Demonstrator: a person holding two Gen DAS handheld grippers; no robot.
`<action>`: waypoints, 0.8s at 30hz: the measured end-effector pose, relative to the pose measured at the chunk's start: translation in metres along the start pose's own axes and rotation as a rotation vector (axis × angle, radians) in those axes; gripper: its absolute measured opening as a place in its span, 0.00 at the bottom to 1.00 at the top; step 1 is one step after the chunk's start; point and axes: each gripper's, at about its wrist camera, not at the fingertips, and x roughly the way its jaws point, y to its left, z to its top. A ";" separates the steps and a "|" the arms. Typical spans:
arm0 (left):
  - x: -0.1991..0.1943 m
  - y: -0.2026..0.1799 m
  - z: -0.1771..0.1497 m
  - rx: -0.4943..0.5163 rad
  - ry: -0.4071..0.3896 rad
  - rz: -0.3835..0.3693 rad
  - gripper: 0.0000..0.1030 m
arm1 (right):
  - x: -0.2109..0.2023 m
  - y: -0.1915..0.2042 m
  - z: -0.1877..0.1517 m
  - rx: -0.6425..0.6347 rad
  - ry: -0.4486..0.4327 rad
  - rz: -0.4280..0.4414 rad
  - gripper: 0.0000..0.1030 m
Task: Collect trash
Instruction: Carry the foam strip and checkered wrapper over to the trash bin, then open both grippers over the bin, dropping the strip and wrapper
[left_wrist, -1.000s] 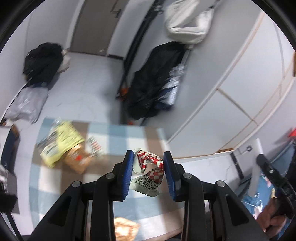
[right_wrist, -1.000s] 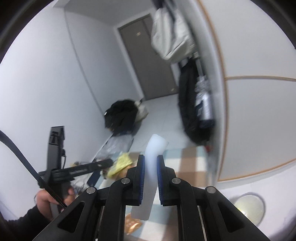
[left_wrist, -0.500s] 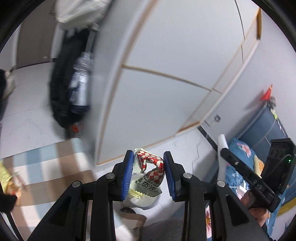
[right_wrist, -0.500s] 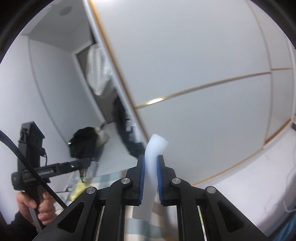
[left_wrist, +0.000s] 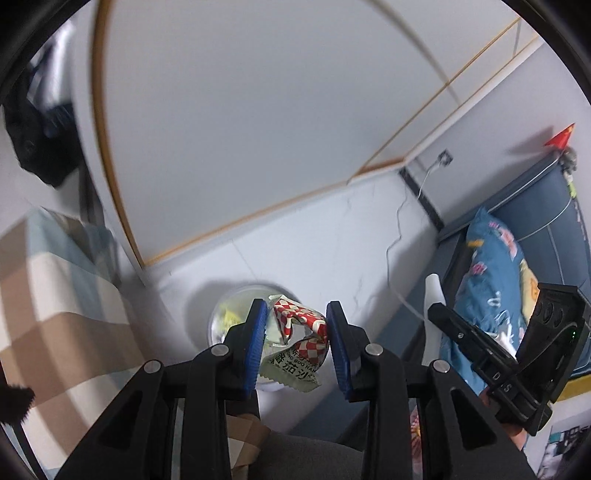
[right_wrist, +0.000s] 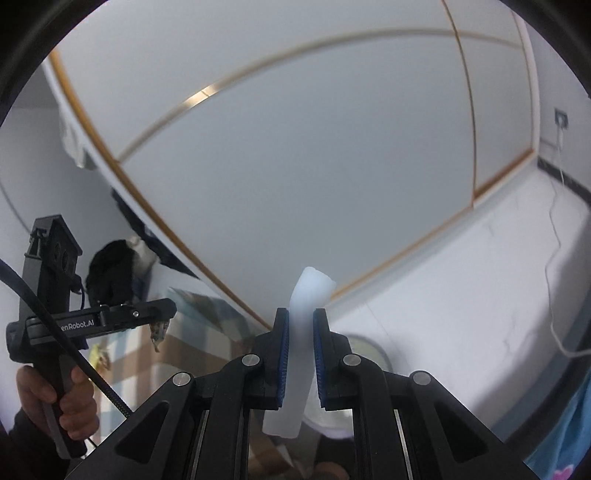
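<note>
My left gripper (left_wrist: 295, 332) is shut on a crumpled red-and-white checked snack wrapper (left_wrist: 297, 345) and holds it above a round white trash bin (left_wrist: 231, 317) on the floor. My right gripper (right_wrist: 300, 345) is shut on a squashed translucent white plastic cup (right_wrist: 301, 354), held upright, with the bin's rim (right_wrist: 369, 349) just behind and below it. The right gripper also shows at the right of the left wrist view (left_wrist: 480, 354), and the left gripper at the left of the right wrist view (right_wrist: 110, 317).
A checked blue-and-brown tablecloth (left_wrist: 48, 295) covers the table at the left. White wardrobe doors with gold trim (left_wrist: 258, 129) fill the background. A bed with a blue floral pillow (left_wrist: 495, 273) stands at the right. A white cable (left_wrist: 399, 236) runs down the wall.
Both grippers have swung right, away from the table toward the wardrobe and floor. The trash bin has come into view under the left gripper. Both grips are unchanged.
</note>
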 end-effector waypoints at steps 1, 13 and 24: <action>0.012 0.001 -0.001 0.002 0.026 0.006 0.27 | 0.010 -0.007 -0.004 0.014 0.021 -0.003 0.11; 0.111 0.012 0.000 -0.041 0.246 0.118 0.27 | 0.110 -0.052 -0.047 0.131 0.216 0.035 0.12; 0.147 0.020 0.000 -0.103 0.355 0.140 0.27 | 0.162 -0.079 -0.075 0.226 0.295 0.055 0.14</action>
